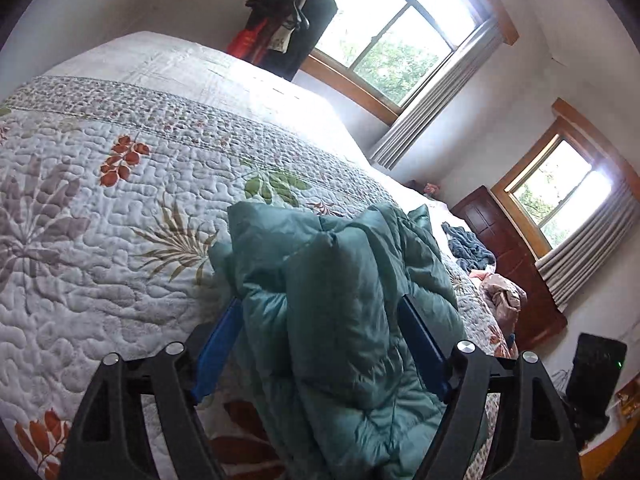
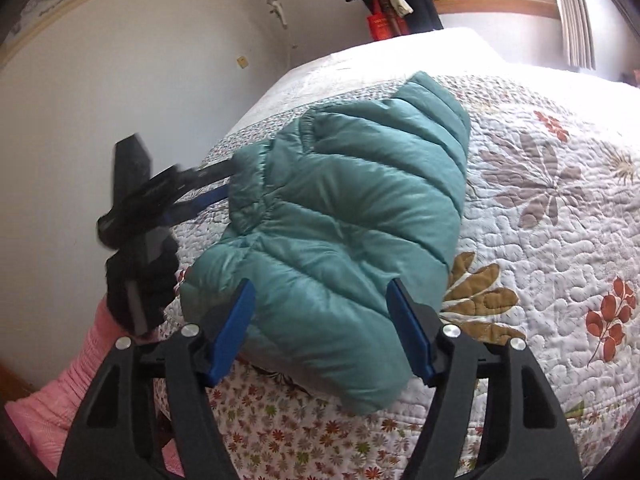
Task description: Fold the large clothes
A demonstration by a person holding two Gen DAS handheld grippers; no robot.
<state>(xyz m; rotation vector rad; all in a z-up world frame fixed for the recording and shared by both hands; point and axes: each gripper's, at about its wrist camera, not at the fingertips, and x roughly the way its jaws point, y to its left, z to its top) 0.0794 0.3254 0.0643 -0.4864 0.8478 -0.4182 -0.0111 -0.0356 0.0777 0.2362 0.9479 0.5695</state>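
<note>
Teal puffer jacket (image 2: 340, 216) lies bunched on the floral quilt (image 2: 540, 240) covering the bed, near its close edge. Left gripper (image 1: 320, 312) has its blue pads (image 1: 218, 344) spread wide, a thick fold of the jacket filling the gap between them; whether they press it or just straddle it, cannot tell. Right gripper (image 2: 320, 300) likewise spread wide, the jacket's near end sitting between its blue fingers (image 2: 236, 320); real clamp or not, cannot tell. In the right wrist view the left gripper shows at the jacket's far left end, blurred, with a pink sleeve (image 2: 80, 368) beneath. Dark blue clothes (image 1: 470, 248) lie further along the bed; two windows (image 1: 384, 36) behind.
</note>
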